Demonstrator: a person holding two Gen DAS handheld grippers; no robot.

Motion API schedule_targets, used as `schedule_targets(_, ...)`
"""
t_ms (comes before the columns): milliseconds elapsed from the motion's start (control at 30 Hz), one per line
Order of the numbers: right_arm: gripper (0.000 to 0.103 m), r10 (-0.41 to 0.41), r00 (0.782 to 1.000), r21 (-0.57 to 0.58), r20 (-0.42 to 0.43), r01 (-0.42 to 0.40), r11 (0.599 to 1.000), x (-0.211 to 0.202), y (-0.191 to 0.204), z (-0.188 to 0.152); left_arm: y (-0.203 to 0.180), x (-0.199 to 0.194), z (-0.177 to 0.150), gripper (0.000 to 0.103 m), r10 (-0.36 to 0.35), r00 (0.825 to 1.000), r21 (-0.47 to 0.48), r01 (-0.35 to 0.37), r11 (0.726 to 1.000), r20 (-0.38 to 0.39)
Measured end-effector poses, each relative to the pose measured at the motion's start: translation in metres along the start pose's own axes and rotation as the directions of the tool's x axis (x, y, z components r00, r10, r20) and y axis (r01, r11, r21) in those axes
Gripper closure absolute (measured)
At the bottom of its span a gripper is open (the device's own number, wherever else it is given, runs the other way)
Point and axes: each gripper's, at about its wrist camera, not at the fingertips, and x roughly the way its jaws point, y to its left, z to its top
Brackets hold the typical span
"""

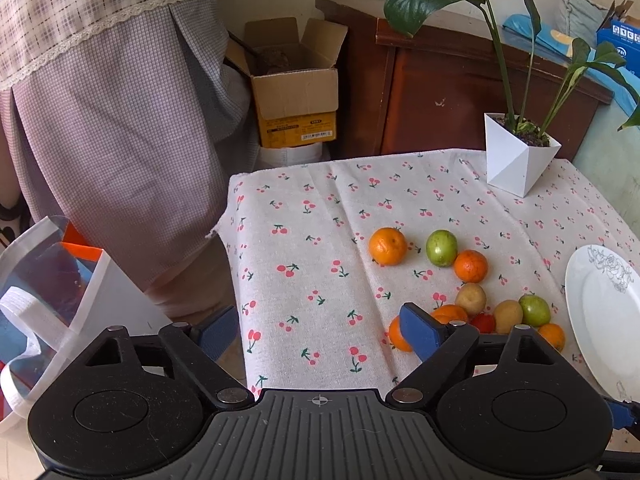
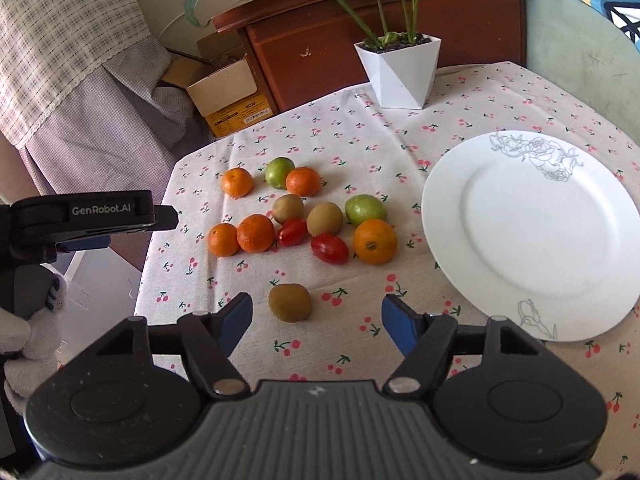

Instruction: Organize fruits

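Right hand-held gripper (image 2: 316, 320): jaws apart, straddling brown oval kiwi (image 2: 289, 302) on cherry-print table (image 2: 400, 144), untouched. Left hand-held gripper (image 1: 320, 332): open, empty.

Soft daylight fills both views, bright and even, with no harsh glare. On the tabletop (image 2: 472, 120) the fruits cast short, faint shadows toward six o'clock, and the white plate (image 2: 532, 232) reads near overexposed yet keeps its line drawing. Fisheye distortion bends the wooden cabinet (image 2: 384, 32) and tabletop edges, strongest toward the corners, where dark vignetting cuts in. Focus is sharp mid-frame; the black body of each hand-held gripper at six o'clock looks slightly soft.
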Motion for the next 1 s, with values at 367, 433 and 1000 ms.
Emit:
schedule_targets(367, 0.046, 0.017, 1.0, -0.009, -0.015, -0.017, 1.0, 0.016, 0.001, -0.003, -0.015, 0.018, -0.014, 0.025, -0.053, 0.999, 0.157, 0.053, 0.986, -0.002)
schedule_targets(433, 0.048, 0.023, 1.0, -0.01, -0.017, -0.023, 1.0, 0.018, 0.001, -0.003, -0.016, 0.022, -0.016, 0.027, -0.065, 0.998, 0.185, 0.064, 0.981, -0.001)
schedule_targets(1000, 0.068, 0.036, 0.999, -0.058, 0.006, -0.035, 0.998, 0.028, 0.009, -0.002, -0.026, 0.04, -0.017, 0.051, -0.257, 0.966, 0.338, 0.25, 0.907, -0.026)
